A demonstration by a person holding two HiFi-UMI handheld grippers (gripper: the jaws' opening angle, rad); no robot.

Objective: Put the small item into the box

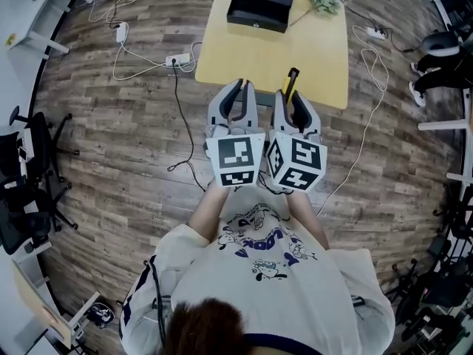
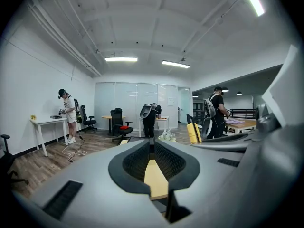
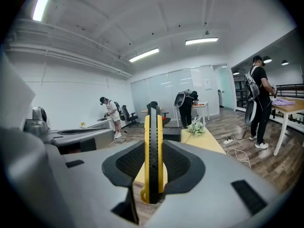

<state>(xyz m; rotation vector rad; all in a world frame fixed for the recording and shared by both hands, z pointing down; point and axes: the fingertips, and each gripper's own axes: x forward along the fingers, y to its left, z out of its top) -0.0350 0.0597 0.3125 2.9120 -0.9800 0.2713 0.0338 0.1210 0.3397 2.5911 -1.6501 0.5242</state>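
Head view: a person stands at the near edge of one table, the right gripper clamped on one yellow utility knife.
The left gripper is empty, its tips together. One black box sits at the far end. The knife should probably travel level and be released only above the box.
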